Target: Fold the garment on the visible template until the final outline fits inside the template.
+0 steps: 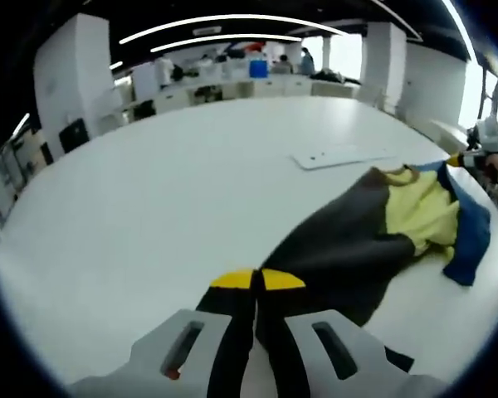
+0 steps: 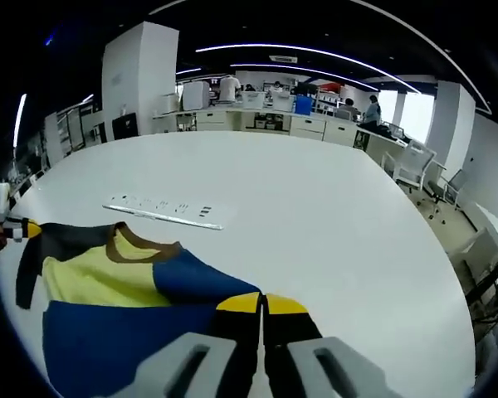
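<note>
In the left gripper view, the left tongs [image 1: 256,280] sit low in the middle. Their yellow tips are pressed together on the dark grey end of the shirt [image 1: 382,232]. The shirt lies on the big white desk [image 1: 166,199] and stretches away to the right, grey first, then yellow, then blue. A flat white strip [image 1: 344,155] lies on the desk just past the shirt.

In the right gripper view, the same shirt [image 2: 124,298] lies to the left, with its brown collar near the white strip [image 2: 162,211]. The right tongs [image 2: 262,303] are pinched shut on the shirt's blue edge. White desk [image 2: 340,224] spreads off to the right.
</note>
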The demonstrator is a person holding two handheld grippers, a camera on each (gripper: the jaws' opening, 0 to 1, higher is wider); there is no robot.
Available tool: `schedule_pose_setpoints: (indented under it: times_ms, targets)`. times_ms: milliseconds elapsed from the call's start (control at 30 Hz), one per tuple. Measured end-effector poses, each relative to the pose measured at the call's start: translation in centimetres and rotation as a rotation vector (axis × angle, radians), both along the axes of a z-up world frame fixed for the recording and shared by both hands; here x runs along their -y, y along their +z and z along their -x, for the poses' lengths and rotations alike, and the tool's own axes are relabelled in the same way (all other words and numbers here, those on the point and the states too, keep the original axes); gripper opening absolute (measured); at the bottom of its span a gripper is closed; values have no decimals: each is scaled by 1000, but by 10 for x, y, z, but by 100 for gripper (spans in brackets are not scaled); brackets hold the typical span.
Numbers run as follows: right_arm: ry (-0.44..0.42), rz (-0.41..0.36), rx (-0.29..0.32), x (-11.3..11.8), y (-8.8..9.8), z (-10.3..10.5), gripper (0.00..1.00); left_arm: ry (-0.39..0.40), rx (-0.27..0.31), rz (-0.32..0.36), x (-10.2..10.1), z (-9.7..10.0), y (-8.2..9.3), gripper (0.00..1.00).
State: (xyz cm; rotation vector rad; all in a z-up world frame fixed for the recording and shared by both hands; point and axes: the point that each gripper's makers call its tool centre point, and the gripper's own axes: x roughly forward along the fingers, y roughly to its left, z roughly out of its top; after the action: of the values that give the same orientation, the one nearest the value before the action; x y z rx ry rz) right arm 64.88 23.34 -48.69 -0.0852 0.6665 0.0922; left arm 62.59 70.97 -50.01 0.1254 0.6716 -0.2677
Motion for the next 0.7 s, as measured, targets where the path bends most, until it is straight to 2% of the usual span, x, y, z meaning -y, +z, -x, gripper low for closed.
schedule_pose_setpoints:
  times_ms: [167, 200, 233, 333, 500, 667, 700]
  targets:
    - [8, 10, 4, -2, 3, 2, 0, 3, 5, -2, 1, 2, 4, 0]
    - [16, 10, 7, -4, 5, 3, 0, 5, 9, 0, 2, 3, 7, 3]
    - [19, 8, 8, -6, 7, 4, 0, 8, 14, -3, 1, 3, 8, 10]
    - [52, -3, 34, -15, 18, 6, 16, -2, 39, -11, 5, 6, 17, 29]
    - [129, -34, 59, -38, 37, 16, 39, -38, 71, 3, 14, 15, 30, 46]
    - [247, -61, 44, -69, 48, 37, 60, -74, 96, 21, 26, 30, 40, 64]
    - [287, -71, 32, -78, 50, 44, 66, -89, 116, 37, 30, 33, 44, 67]
